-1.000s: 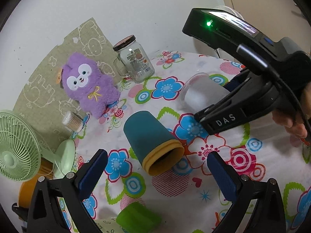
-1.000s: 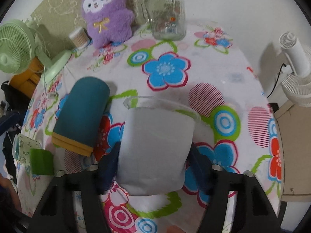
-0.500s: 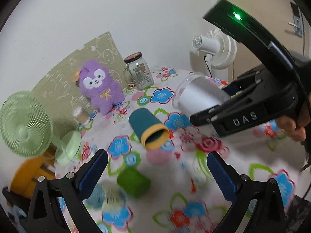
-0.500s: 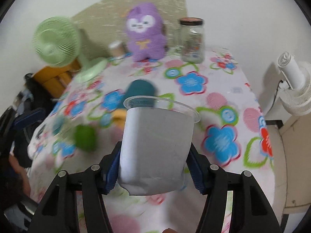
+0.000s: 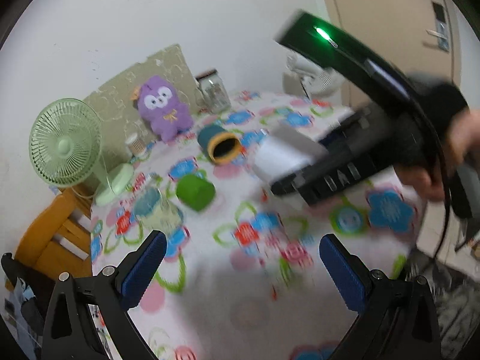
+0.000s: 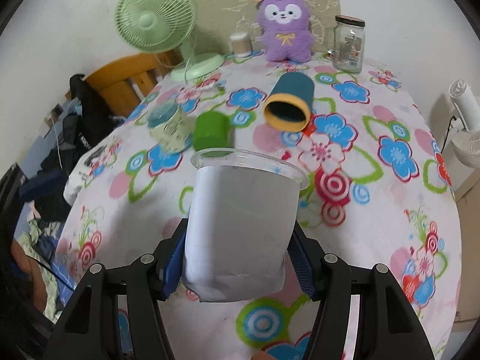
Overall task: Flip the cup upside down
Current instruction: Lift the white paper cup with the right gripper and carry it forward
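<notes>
Lifted farther off the floral tablecloth [image 6: 399, 216] than half a second ago, with both cameras pulled back and more of the table in sight.

Left wrist view: heavily blurred by motion. Left gripper [image 5: 241, 265] with blue pads spread wide, nothing between them. Right gripper [image 5: 303, 168] seen from the side, clamped on the frosted cup [image 5: 282, 153], rim end smeared and hard to read. Teal cup [image 5: 220, 145] on its side, green cup [image 5: 195, 191] near it, pale patterned cup [image 5: 156, 210] barely legible.

Right wrist view: sharper. Frosted cup pinched at its lower body between both pads, rim pointing away from the camera, held above the cloth. Fingertips hidden behind the cup wall. Green cup partly cut off by the rim. Purple plush [image 6: 285, 25], glass jar [image 6: 349, 45] and green fan [image 6: 156, 18] along the back edge.
</notes>
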The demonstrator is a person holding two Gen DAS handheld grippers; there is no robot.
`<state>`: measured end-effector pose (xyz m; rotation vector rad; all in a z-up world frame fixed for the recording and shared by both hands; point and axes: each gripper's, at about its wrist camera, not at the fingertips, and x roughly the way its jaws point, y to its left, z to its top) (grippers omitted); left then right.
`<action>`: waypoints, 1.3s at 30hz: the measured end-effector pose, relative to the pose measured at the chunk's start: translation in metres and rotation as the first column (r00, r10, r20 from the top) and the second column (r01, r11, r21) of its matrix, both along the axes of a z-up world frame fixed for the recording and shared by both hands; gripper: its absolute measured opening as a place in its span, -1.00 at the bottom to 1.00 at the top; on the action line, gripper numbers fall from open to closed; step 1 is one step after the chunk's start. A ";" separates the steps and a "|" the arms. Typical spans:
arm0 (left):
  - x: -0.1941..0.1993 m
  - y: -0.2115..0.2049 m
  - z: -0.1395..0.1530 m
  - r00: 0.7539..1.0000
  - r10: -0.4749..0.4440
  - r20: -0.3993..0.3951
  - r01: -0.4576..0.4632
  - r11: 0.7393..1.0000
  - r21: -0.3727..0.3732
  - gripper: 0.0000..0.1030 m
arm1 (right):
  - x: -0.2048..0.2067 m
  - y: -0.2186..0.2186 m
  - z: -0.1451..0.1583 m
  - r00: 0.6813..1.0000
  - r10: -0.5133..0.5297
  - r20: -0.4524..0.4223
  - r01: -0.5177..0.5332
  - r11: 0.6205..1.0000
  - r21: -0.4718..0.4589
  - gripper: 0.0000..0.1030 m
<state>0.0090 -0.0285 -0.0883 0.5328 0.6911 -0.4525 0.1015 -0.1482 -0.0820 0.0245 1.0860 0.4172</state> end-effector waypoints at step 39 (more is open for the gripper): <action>-0.032 0.001 -0.028 0.997 0.056 -0.053 -0.061 0.993 -0.100 1.00 | -0.033 0.000 -0.007 0.996 -0.083 0.016 0.084 0.993 -0.080 0.83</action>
